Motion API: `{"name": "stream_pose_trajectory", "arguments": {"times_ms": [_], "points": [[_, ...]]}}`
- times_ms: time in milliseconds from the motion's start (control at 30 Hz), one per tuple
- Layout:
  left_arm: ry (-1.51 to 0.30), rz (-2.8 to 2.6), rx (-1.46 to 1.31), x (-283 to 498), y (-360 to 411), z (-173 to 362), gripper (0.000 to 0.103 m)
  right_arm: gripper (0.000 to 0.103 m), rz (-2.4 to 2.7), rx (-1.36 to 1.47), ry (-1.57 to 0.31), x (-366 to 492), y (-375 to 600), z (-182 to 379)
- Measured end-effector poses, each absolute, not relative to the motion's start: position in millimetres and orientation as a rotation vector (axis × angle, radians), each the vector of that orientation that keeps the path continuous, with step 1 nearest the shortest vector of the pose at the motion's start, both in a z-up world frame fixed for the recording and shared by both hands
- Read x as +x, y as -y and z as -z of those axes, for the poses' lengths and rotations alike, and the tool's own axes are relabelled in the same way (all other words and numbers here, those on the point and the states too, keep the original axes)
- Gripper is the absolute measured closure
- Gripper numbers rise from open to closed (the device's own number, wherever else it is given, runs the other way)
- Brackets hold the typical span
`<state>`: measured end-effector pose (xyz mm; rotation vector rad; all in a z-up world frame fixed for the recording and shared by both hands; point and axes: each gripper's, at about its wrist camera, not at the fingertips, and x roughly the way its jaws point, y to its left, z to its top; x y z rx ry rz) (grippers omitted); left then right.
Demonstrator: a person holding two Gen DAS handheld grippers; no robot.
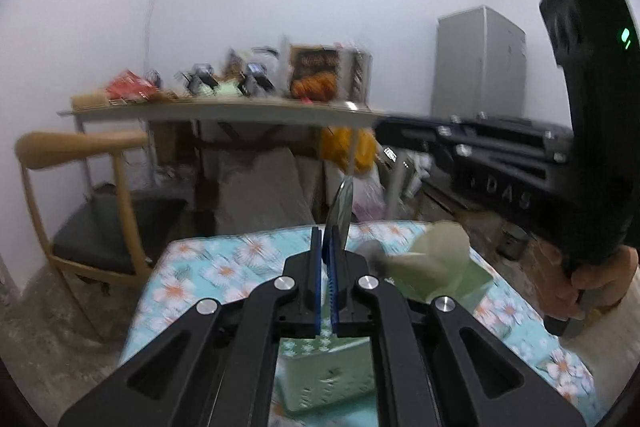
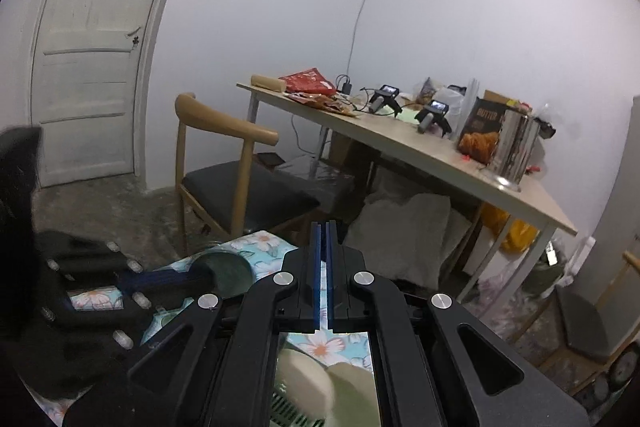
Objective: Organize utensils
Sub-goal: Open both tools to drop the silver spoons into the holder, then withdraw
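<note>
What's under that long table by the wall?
Under the long table lie a grey sack and a yellow bag. The tabletop and sack cover whatever sits behind.

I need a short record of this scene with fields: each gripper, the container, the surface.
left gripper: shut on a metal utensil; its rounded end sticks up past the fingers
right gripper: shut, nothing between its fingers
container: green perforated basket below the left gripper; pale green utensils, blurred, near it
surface: floral tablecloth

Dim flat light, motion blur, fisheye.
</note>
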<state>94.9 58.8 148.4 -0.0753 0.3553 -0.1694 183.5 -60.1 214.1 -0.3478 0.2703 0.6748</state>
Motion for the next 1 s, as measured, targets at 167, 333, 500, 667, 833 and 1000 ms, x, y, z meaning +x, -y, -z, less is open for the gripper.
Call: {"name": "stream_pose_trajectory", "arguments": {"times_ms": [167, 333, 500, 667, 833, 1000], "points": [[-0.418, 0.233, -0.141, 100.4, -62.0, -138.7, 0.095, 0.102, -0.692, -0.266, -0.307, 184.9, 74.4, -215.2], [-0.342, 0.275, -0.171, 77.0, -63.2, -149.6, 0.05, 0.102, -0.699, -0.135, -0.328, 176.9, 98.8, -220.7], [-0.307, 0.281, -0.196, 35.1, -63.8, -158.0, 0.05, 0.1, -0.693, -0.023, -0.328, 143.9, 127.3, -223.0], [-0.375, 0.283, -0.313, -1.5, -70.5, -131.4, 0.05, 0.097, -0.729, 0.16, -0.366, 94.3, 147.9, -197.8], [-0.5, 0.288, -0.354, -11.9, -72.5, -92.1, 0.05, 0.083, -0.829, 0.102, -0.412, 51.6, 114.4, -172.2], [-0.557, 0.232, -0.35, -10.2, -81.0, -71.9, 0.051, 0.08, -0.855, 0.13, -0.544, 63.9, 90.7, -142.6]]}}
